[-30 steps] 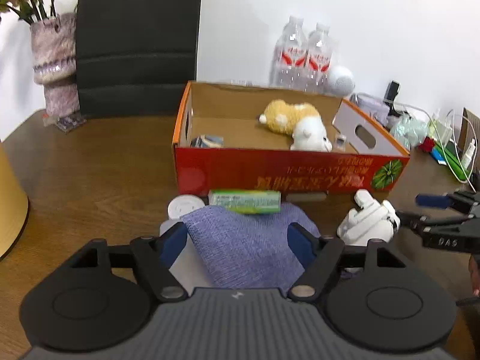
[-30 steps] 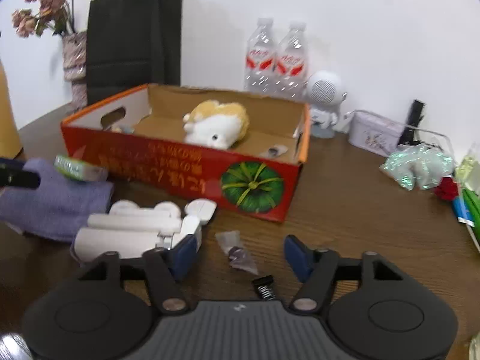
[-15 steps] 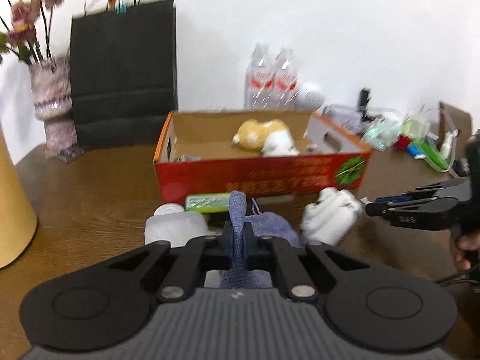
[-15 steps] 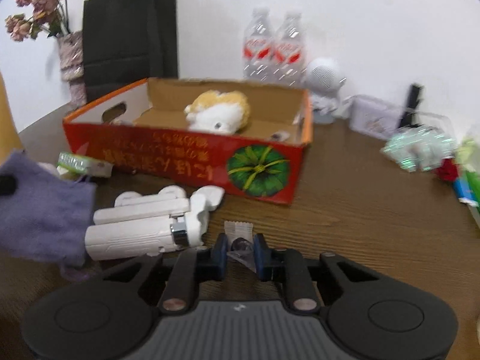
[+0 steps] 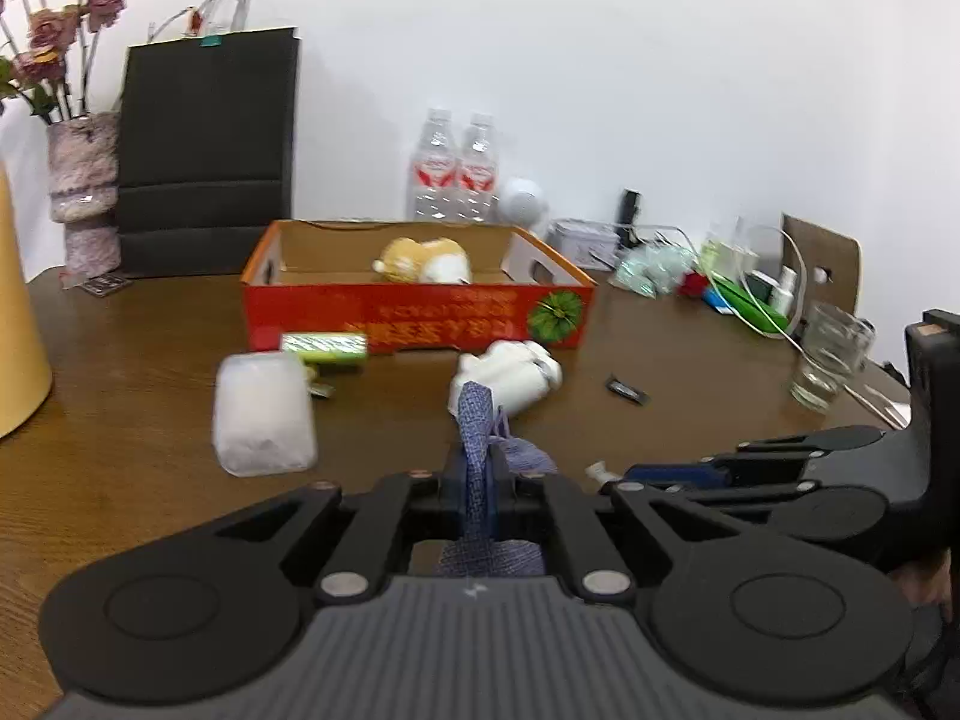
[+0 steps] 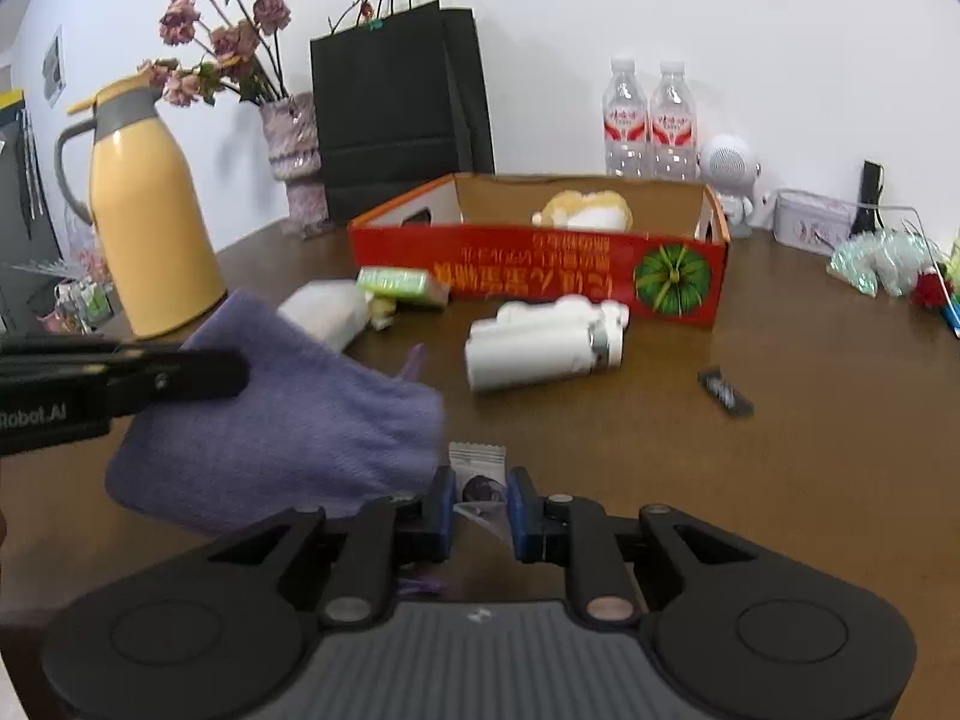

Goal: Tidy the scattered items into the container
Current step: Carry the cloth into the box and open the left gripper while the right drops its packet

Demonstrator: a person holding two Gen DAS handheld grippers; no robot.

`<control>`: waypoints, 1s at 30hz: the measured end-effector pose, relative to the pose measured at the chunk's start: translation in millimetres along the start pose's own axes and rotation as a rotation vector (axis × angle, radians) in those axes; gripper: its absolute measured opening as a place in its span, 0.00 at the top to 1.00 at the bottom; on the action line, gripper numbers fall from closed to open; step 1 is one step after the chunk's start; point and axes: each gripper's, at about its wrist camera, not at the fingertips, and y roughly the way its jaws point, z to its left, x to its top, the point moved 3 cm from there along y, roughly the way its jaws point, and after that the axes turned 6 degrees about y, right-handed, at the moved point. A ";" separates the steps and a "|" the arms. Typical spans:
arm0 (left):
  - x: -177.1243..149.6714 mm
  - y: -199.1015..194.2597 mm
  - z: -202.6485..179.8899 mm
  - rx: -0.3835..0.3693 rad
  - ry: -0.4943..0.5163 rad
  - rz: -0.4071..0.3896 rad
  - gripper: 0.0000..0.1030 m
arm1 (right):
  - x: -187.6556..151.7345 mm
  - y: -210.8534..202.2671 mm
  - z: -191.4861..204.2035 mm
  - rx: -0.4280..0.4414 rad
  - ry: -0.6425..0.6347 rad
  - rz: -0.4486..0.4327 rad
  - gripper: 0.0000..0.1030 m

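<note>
the purple cloth (image 6: pixel 288 414) is hanging above the brown wooden table (image 6: pixel 810 420), pinched in the clenched left gripper (image 5: pixel 478 483). beside it, the right gripper (image 6: pixel 478 501) is clamping a small clear snack packet (image 6: pixel 478 468), also lifted near the table's front. behind them, white binoculars (image 6: pixel 546 342), a frosted white pouch (image 5: pixel 262 414), a green box (image 6: pixel 399 283) and a small black object (image 6: pixel 725 391) are lying in front of the red cardboard box (image 6: pixel 540 276), which is holding a plush toy (image 6: pixel 585 210). a yellow jug (image 6: pixel 150 210), black bag (image 6: pixel 396 102) and two bottles (image 6: pixel 651 120) are standing against the white wall.
</note>
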 end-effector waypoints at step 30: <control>210.8 316.3 186.4 0.078 -0.071 0.305 0.87 | 267.7 210.8 -120.8 -0.122 0.211 0.242 0.83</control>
